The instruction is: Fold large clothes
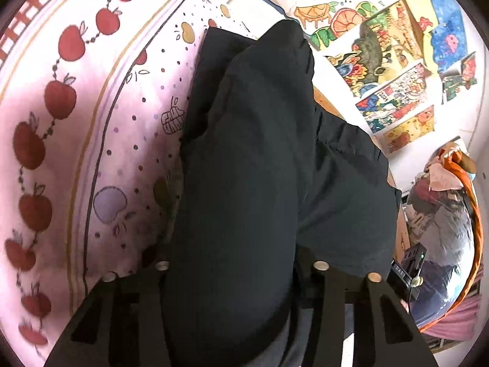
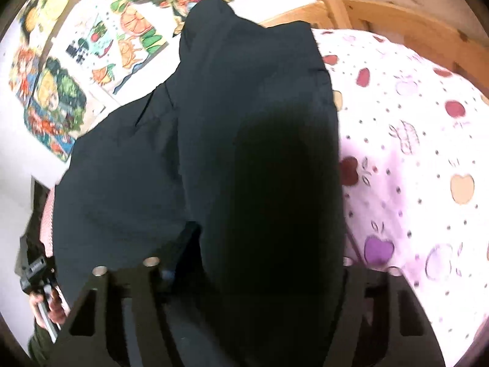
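A large black garment [image 1: 259, 159] hangs lifted above the bed, draped over both grippers. My left gripper [image 1: 232, 278] is shut on the black garment; the cloth covers its fingertips. In the right wrist view the same garment [image 2: 244, 153] fills the middle. My right gripper [image 2: 244, 275] is shut on the garment, its fingertips hidden under the cloth. The other gripper [image 2: 33, 272] and the hand holding it show at the lower left of the right wrist view.
A pink-white bedsheet with apple prints [image 1: 91, 153] [image 2: 412, 168] lies below. A wooden bed frame [image 2: 397, 15] stands at the back. Colourful drawings [image 1: 382, 46] cover the wall. A heap of clothes [image 1: 443, 214] is at the right.
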